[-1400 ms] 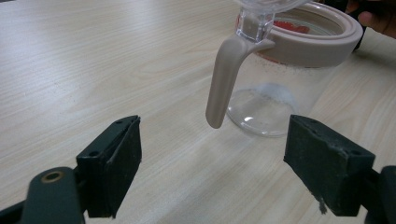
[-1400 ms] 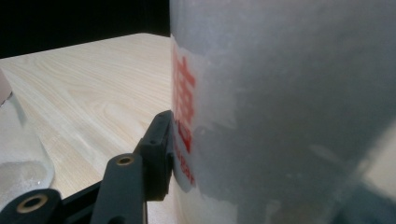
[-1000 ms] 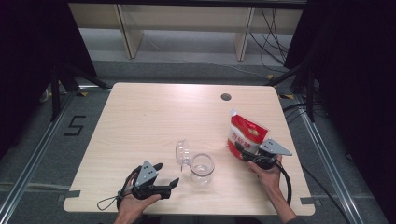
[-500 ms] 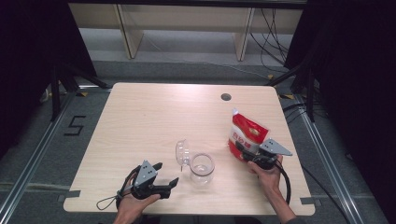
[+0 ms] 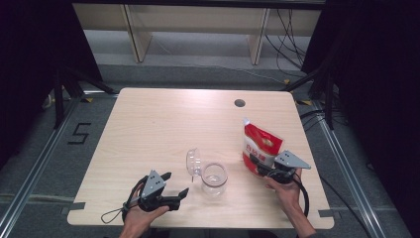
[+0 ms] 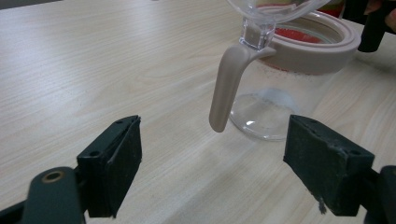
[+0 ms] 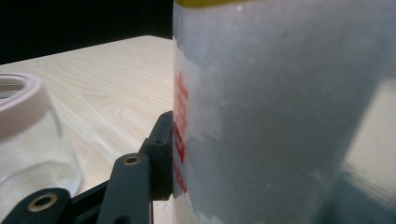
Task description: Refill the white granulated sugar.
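Now right claw (image 5: 258,165) half-closed, clamping red pouch (image 5: 261,145).

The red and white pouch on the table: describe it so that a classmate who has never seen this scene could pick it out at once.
Start at the light wooden table and look to its right side, toward the near edge. The pouch stands there, right of the clear glass jar, with the right gripper at its base. It is the one red, opaque thing.

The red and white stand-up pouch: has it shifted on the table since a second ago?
No. In the high view the red and white stand-up pouch stands at the same spot relative to the round hole in the wooden table.
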A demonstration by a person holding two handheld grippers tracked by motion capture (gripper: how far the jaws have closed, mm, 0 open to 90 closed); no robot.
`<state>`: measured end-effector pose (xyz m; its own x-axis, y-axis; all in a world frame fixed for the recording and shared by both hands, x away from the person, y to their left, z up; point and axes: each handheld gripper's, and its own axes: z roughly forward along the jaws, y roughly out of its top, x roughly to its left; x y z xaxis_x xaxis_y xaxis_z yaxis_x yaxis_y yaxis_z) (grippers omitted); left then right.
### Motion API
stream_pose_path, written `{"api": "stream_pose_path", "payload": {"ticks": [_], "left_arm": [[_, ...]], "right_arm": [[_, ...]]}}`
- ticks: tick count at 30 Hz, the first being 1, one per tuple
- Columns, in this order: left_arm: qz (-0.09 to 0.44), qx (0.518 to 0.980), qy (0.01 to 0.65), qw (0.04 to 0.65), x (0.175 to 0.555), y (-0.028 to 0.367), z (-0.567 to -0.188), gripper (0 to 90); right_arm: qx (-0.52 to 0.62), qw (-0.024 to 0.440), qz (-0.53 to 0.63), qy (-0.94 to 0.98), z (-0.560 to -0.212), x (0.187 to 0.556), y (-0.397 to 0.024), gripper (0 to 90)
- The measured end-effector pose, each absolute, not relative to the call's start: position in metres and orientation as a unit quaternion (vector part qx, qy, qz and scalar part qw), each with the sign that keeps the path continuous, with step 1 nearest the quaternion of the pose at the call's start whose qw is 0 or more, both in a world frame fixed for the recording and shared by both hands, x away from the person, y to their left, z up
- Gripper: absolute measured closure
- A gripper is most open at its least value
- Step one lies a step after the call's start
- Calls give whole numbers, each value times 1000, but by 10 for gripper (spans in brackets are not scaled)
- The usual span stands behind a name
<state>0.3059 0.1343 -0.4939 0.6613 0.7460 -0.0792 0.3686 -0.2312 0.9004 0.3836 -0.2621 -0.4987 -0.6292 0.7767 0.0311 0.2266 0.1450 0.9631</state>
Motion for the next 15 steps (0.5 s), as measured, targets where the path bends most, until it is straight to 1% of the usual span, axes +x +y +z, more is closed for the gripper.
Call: {"api": "stream_pose_path", "payload": {"ticks": [2, 4, 6, 8, 9, 10, 12, 15], "left_arm": [[188, 760, 368, 502, 306, 134, -494, 186], [190, 763, 366, 498, 306, 135, -494, 187], [190, 759, 369, 502, 306, 134, -494, 187], [191, 762, 368, 498, 306, 135, -494, 187], [190, 757, 371, 503, 306, 134, -494, 187], [191, 758, 370, 503, 306, 135, -494, 187], [188, 755, 375, 504, 306, 134, -495, 187], [188, 755, 374, 504, 306, 134, -494, 187]], "right_arm": [[347, 259, 539, 723, -494, 379, -262, 534], [339, 259, 541, 725, -491, 376, -262, 534], [328, 272, 539, 727, -487, 374, -263, 534], [333, 271, 538, 726, -484, 368, -263, 535], [325, 284, 540, 723, -483, 366, -264, 535], [311, 284, 537, 731, -481, 363, -266, 535], [324, 283, 533, 729, -477, 353, -266, 535], [304, 298, 534, 731, -473, 344, -268, 536]]}}
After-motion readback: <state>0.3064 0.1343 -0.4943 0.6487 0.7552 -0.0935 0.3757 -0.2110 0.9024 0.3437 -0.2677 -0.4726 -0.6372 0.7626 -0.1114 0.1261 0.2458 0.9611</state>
